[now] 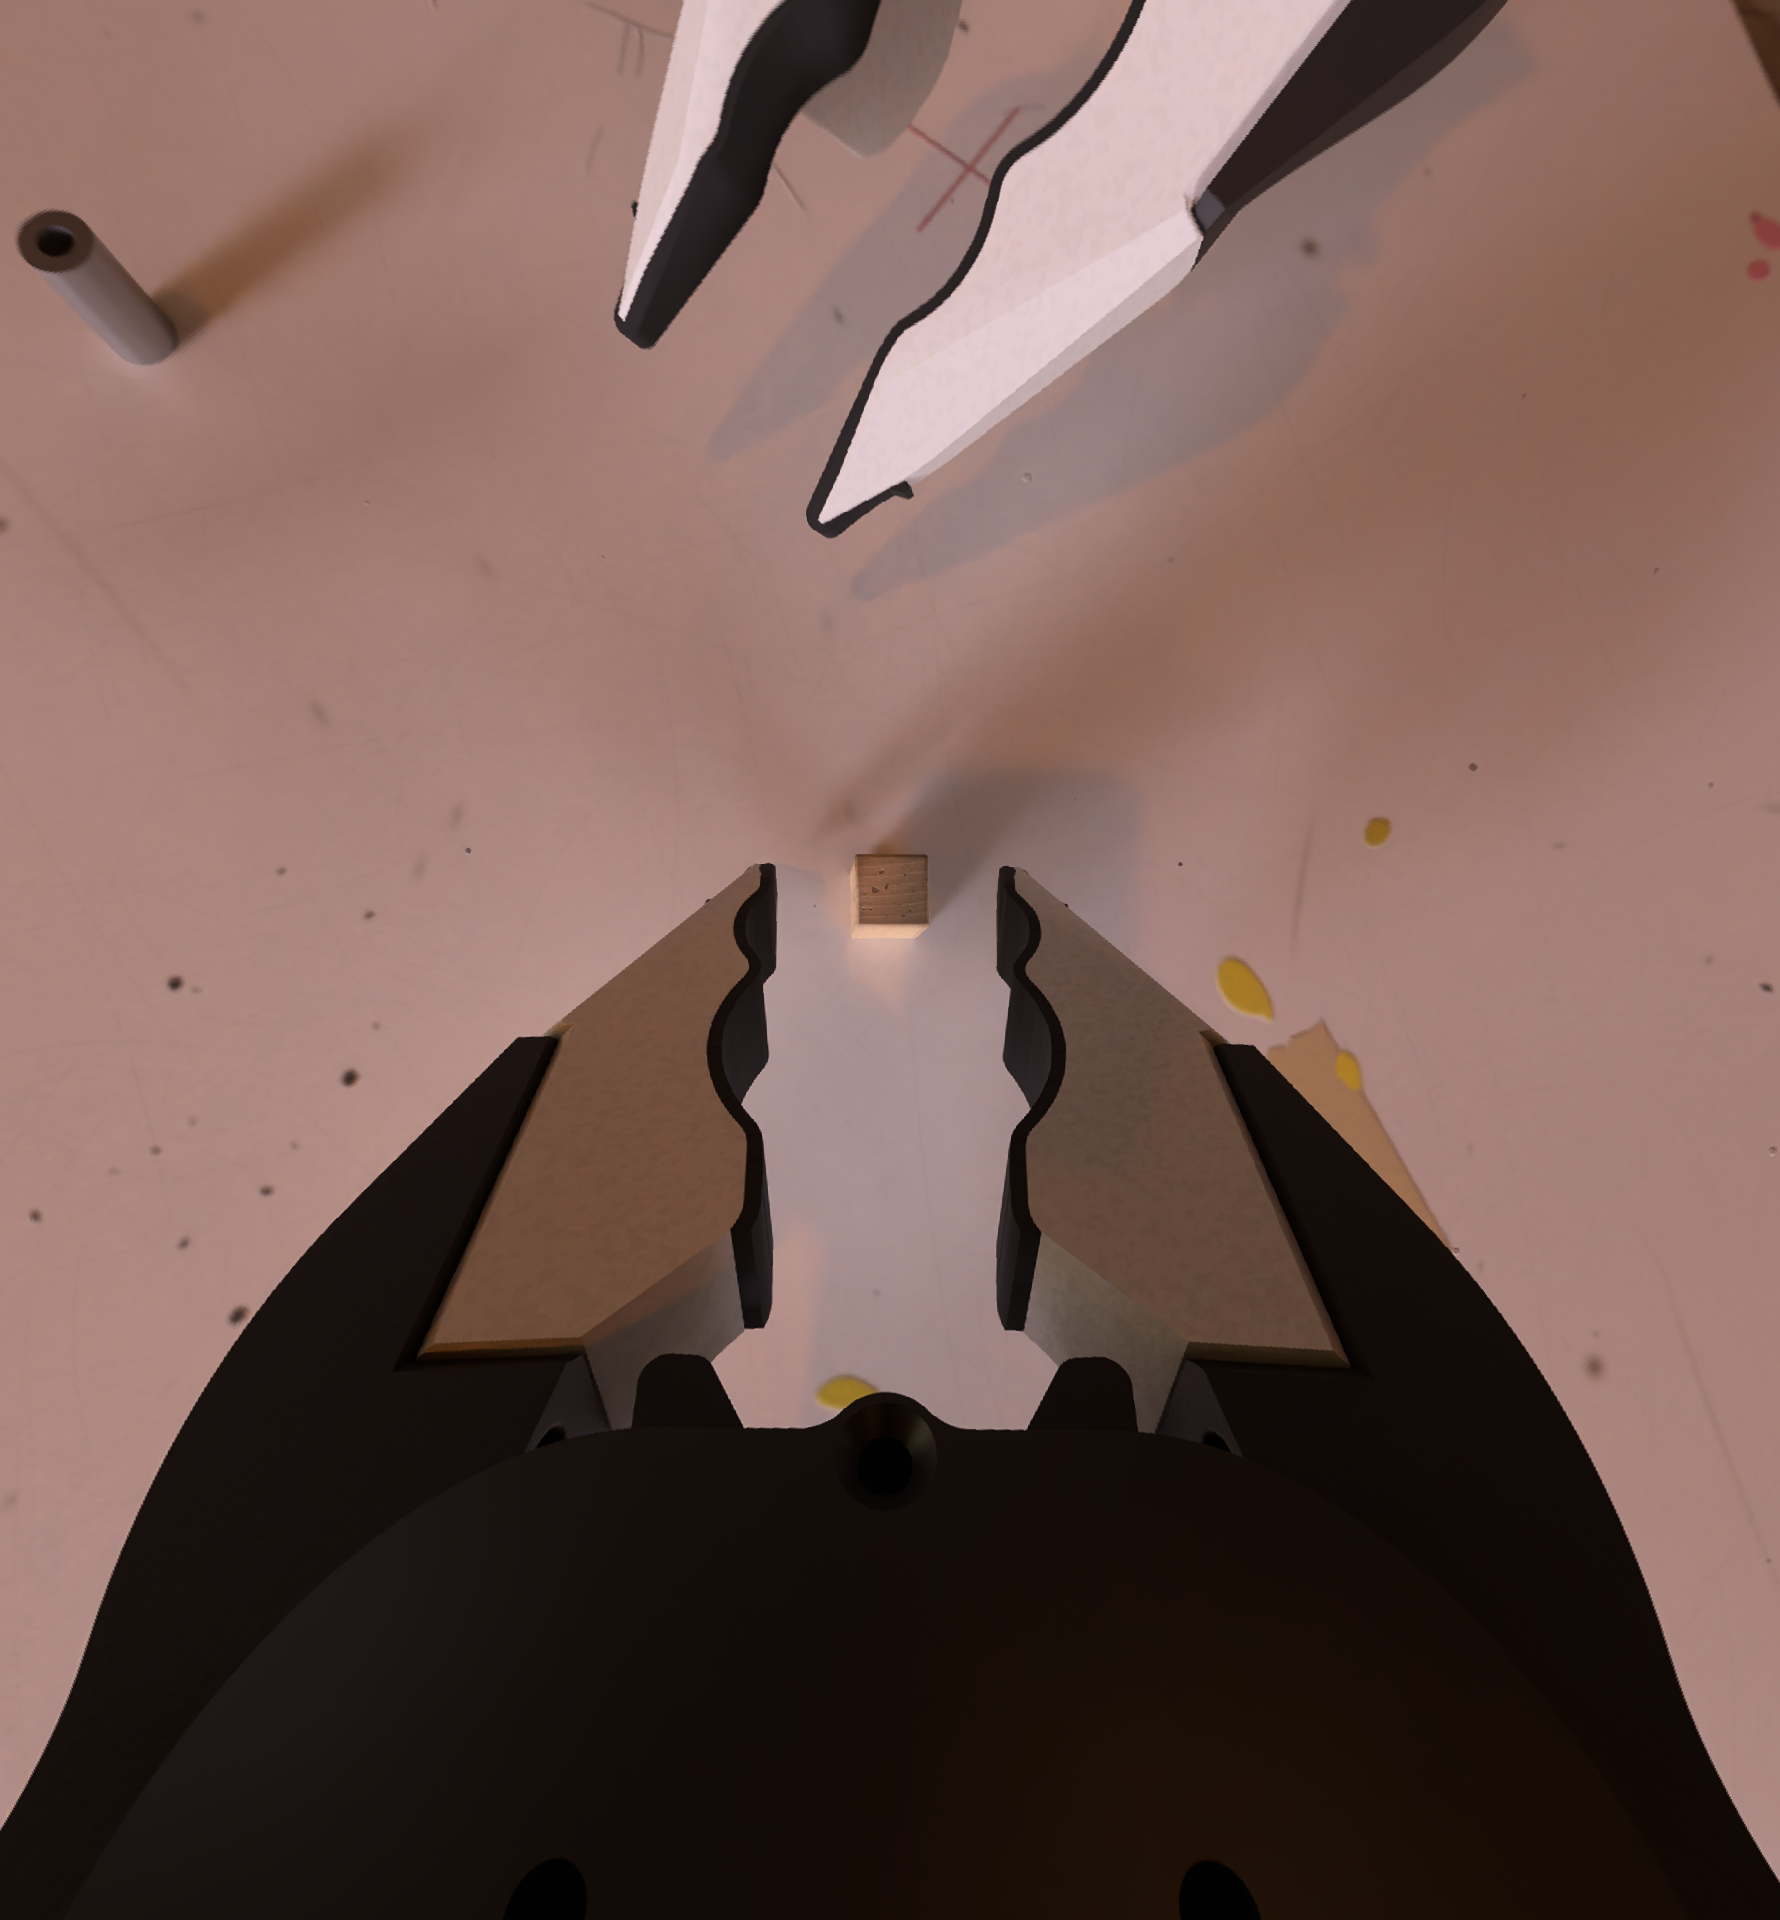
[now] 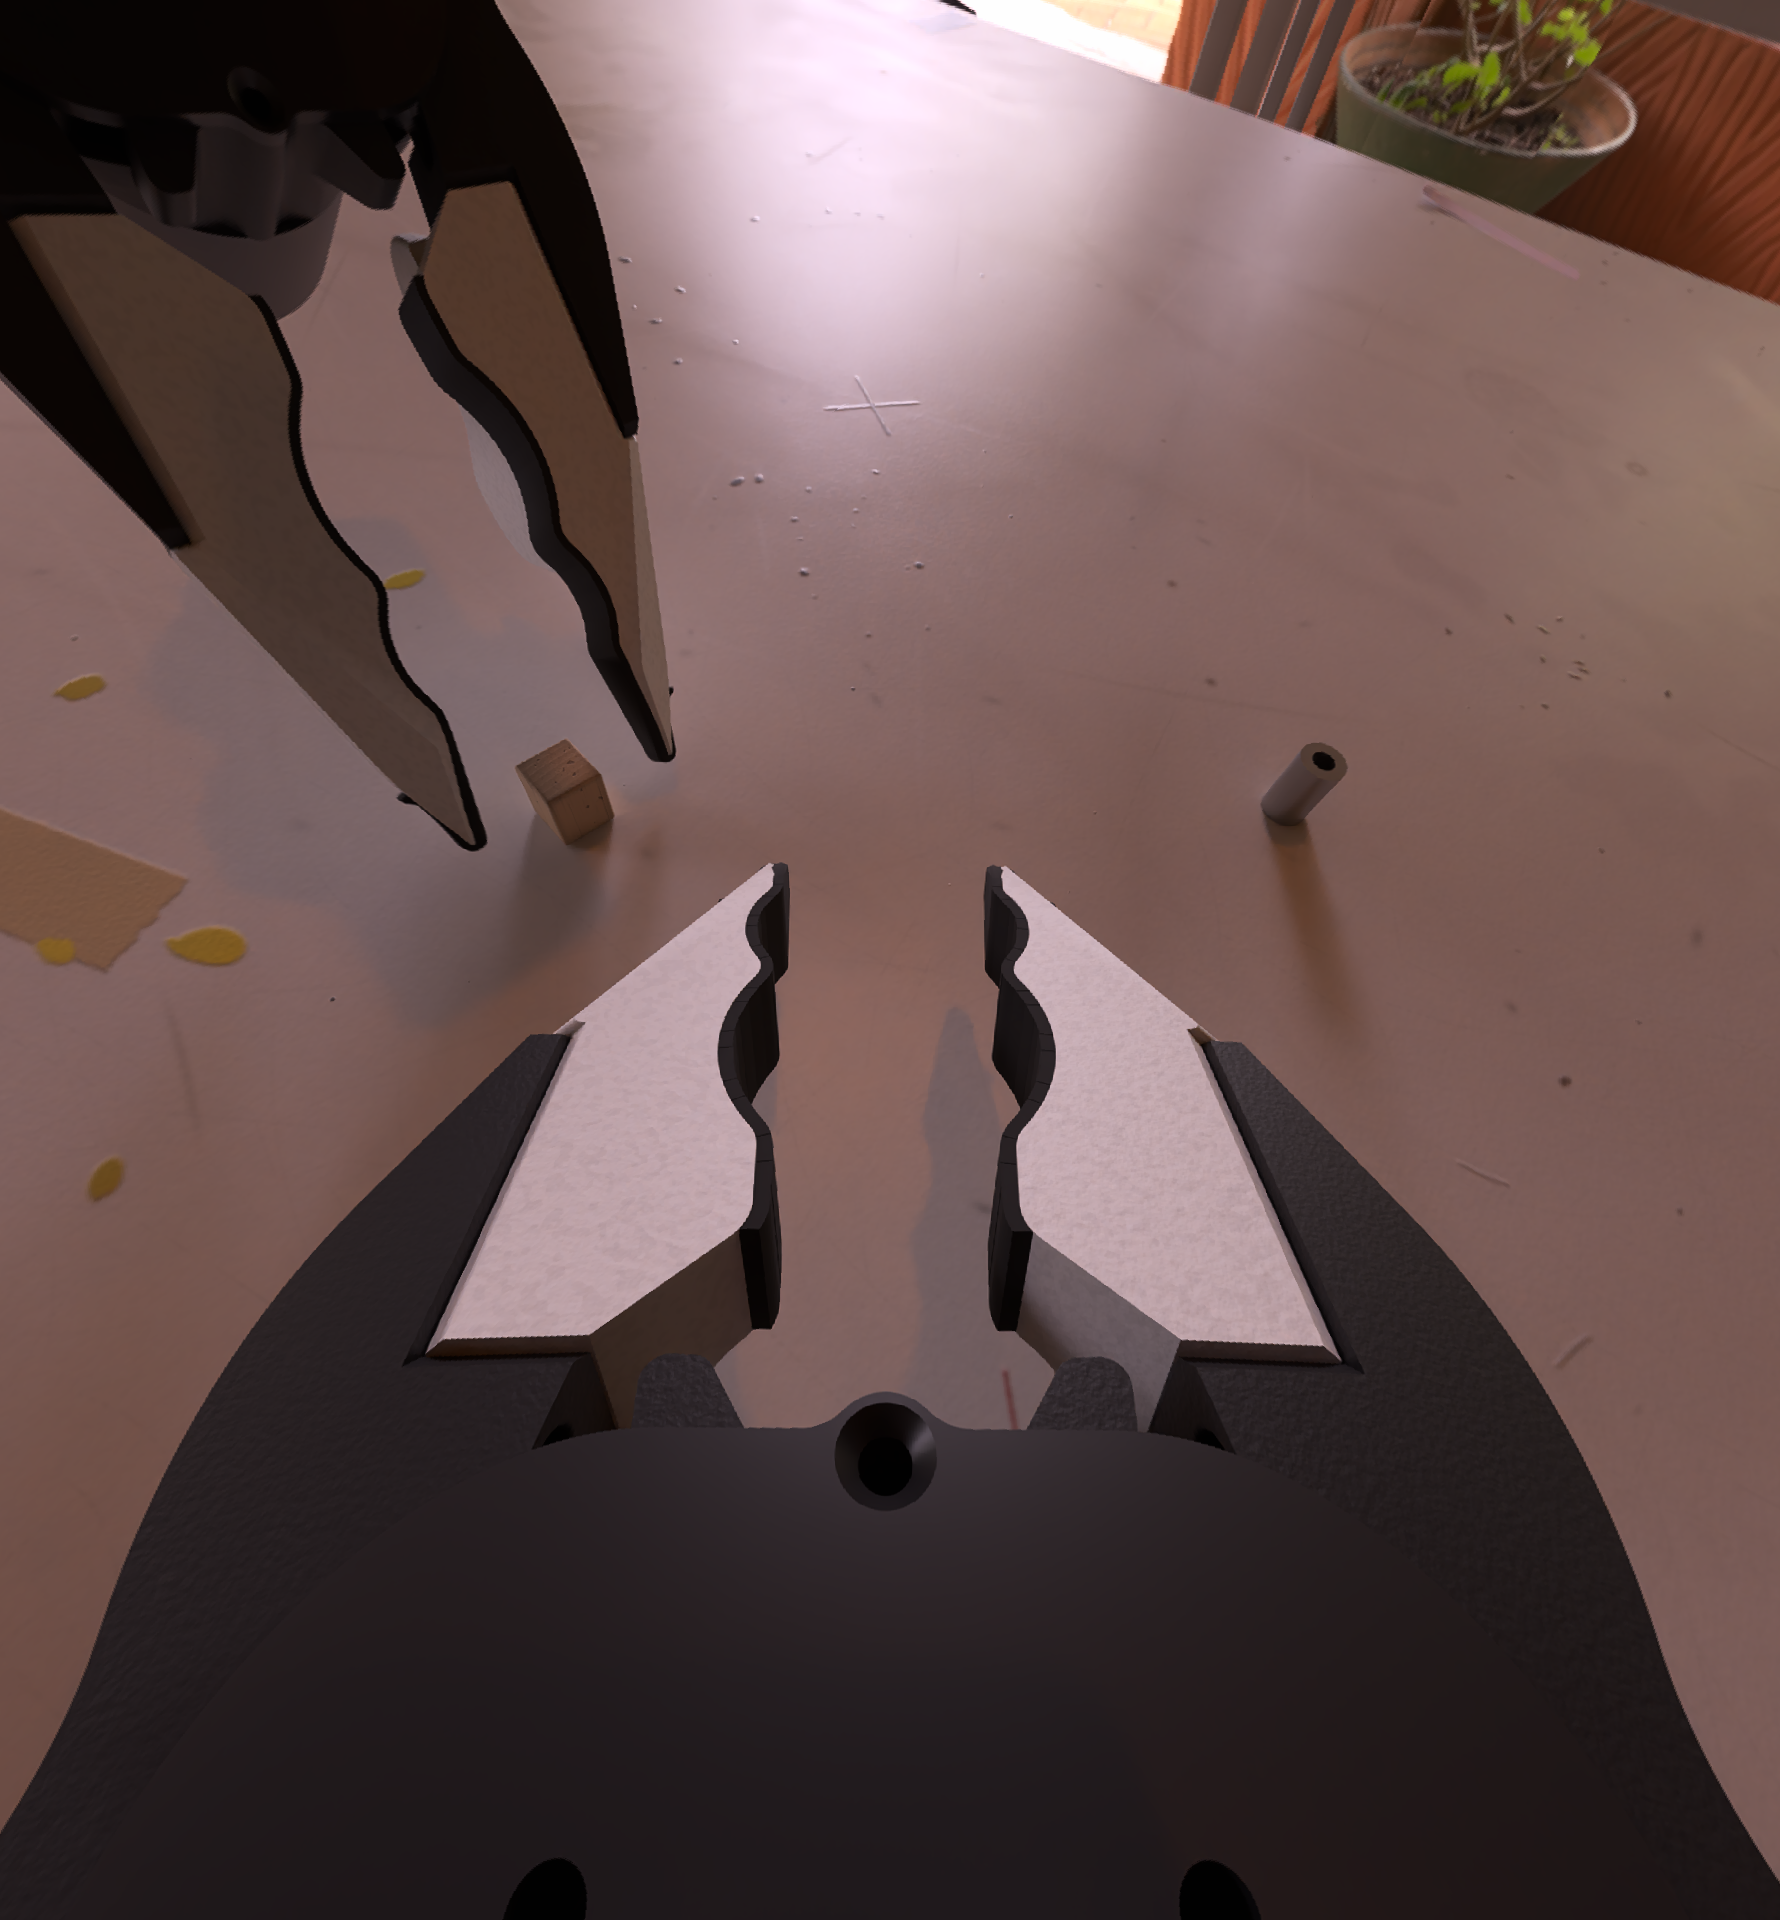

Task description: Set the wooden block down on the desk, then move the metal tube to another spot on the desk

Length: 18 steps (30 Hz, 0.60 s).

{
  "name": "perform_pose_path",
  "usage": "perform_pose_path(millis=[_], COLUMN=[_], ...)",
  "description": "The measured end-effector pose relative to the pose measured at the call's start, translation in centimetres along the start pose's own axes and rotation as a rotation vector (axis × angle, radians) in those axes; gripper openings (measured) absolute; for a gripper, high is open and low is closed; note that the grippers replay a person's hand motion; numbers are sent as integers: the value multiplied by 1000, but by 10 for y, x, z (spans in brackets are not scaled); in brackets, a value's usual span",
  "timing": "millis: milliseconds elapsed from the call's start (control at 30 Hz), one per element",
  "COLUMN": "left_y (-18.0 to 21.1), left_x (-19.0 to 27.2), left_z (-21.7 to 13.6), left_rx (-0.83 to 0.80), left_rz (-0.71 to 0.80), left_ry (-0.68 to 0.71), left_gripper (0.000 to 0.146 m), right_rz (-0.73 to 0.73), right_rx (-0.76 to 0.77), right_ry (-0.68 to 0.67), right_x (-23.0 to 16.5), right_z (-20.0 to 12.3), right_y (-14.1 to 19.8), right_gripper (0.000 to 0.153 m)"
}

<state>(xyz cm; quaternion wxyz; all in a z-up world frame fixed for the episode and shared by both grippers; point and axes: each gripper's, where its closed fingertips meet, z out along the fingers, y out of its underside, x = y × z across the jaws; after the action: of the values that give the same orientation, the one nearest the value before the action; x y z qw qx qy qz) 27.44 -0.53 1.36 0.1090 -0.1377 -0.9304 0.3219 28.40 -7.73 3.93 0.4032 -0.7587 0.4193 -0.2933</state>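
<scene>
A small wooden block point(image 1: 889, 896) rests on the pinkish desk point(image 1: 346, 727), between the tips of my left gripper point(image 1: 887, 883), whose tan fingers stand open and apart from it. In the right wrist view the block point(image 2: 565, 802) sits on the desk below the left gripper point(image 2: 564, 795). A grey metal tube point(image 1: 96, 286) lies at the far left of the left wrist view; it also shows in the right wrist view point(image 2: 1304, 782), ahead and to the right. My right gripper point(image 2: 886, 883) with white fingers is open and empty above the desk; it also shows in the left wrist view point(image 1: 730, 426).
Yellow paint spots point(image 1: 1244, 987) and a tan paper patch point(image 2: 44, 883) mark the desk. A potted plant point(image 2: 1483, 104) stands beyond the desk's far edge, near an orange wall. A cross is drawn on the desk point(image 2: 873, 405).
</scene>
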Motion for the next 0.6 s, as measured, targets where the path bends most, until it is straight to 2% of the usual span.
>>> perform_pose_path(millis=[100, 200, 267, 367, 433, 600], left_y=[-6, -8, 2, 22, 30, 33], left_x=[1, -5, -27, -64, -83, -109], left_z=[-12, -42, -65, -85, -84, -62], left_rx=[66, 194, 247, 230, 191, 124], left_rz=[-10, -47, -116, -210, -243, -269], left_ry=[-16, -66, -174, -304, -332, -332], left_gripper=[47, 52, 55, 59, 60, 55], right_rz=[-5, -9, -13, -23, -26, -32], right_rx=[26, 71, 102, 126, 123, 113], right_ry=[11, 37, 61, 93, 103, 114], right_x=[1, 5, 7, 11, 12, 13], right_z=[-3, -8, -11, -13, -12, -10], right_y=[-2, -6, -8, -11, -11, -10], right_gripper=[38, 38, 38, 38, 39, 55])
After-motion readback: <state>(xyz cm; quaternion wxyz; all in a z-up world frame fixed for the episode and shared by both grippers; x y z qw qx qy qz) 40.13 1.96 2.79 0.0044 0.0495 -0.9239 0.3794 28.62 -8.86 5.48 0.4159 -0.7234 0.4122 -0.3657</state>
